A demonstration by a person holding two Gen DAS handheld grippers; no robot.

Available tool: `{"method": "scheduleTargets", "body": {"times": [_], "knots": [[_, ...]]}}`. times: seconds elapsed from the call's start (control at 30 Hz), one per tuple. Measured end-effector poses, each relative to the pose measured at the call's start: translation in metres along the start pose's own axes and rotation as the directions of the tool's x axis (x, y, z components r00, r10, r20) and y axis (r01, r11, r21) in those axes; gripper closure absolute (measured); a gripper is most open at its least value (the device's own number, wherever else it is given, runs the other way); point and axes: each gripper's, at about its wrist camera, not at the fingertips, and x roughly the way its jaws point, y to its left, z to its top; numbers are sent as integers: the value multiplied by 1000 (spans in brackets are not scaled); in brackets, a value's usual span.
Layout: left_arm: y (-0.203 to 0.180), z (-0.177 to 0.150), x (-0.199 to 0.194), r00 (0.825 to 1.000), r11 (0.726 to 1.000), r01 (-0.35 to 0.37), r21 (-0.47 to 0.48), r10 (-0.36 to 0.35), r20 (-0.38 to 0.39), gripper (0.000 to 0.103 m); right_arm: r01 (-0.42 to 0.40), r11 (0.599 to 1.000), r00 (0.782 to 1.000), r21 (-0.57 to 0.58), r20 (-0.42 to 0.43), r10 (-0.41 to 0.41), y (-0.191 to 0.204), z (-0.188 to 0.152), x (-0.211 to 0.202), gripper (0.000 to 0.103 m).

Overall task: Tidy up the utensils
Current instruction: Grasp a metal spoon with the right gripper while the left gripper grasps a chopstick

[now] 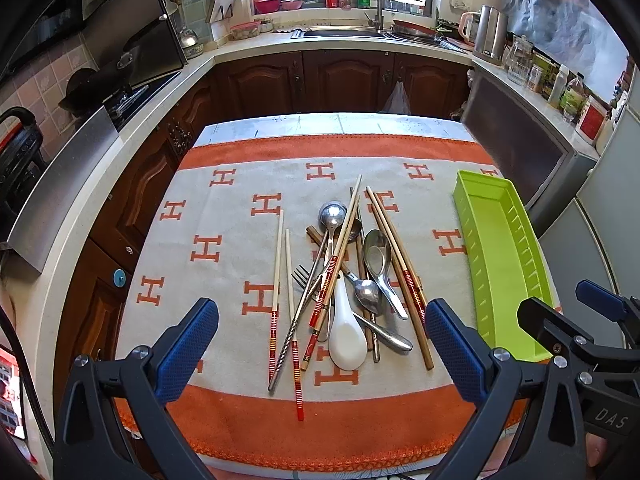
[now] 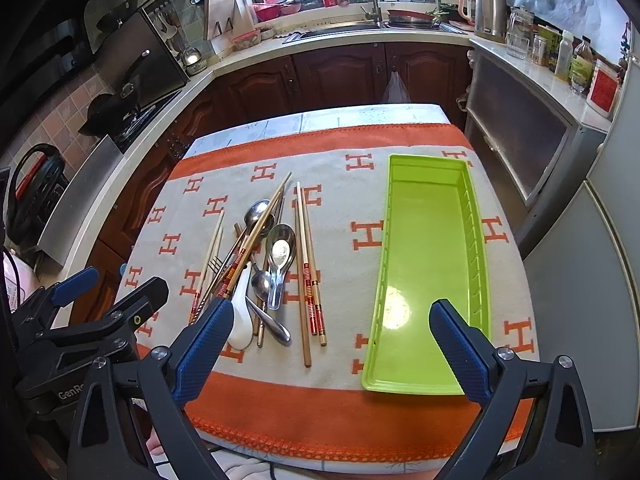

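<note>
A heap of utensils [image 1: 340, 276] lies on the orange-and-grey cloth [image 1: 224, 208]: several chopsticks, metal spoons, a fork [image 1: 301, 276] and a white ceramic spoon [image 1: 346, 336]. The same heap [image 2: 260, 264] shows left of centre in the right wrist view. A long lime-green tray [image 2: 428, 272] lies empty to the right of the heap; it is the green tray [image 1: 504, 264] at the right of the left wrist view. My left gripper [image 1: 322, 344] hangs open above the near end of the heap. My right gripper [image 2: 332, 344] is open, between the heap and the tray's near end.
The cloth covers a small table [image 2: 360, 114] in a kitchen. Dark wood cabinets [image 1: 344, 80], a sink [image 1: 348, 32] and a stove [image 1: 132, 92] ring it at the back and left. A grey fridge [image 2: 592, 280] stands close to the table's right side.
</note>
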Motion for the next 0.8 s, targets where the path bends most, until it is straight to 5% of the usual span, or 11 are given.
{"method": "scheduleTargets", "body": {"times": [0.37,0.67,0.8], "knots": [[37,21,17,996,995,85,-45,-83,43,1,-14,1000,998,-22,-64,13,10,27,40,18],[98,41,83,990,988,65,-142,-82,-115,1,-89,996,982,-14,-167,86,26,66,107,38],[114,37,119,977,983,65,-171,-97,-192,11,-152,987,957,45,-241,158,28,76,146,50]]}}
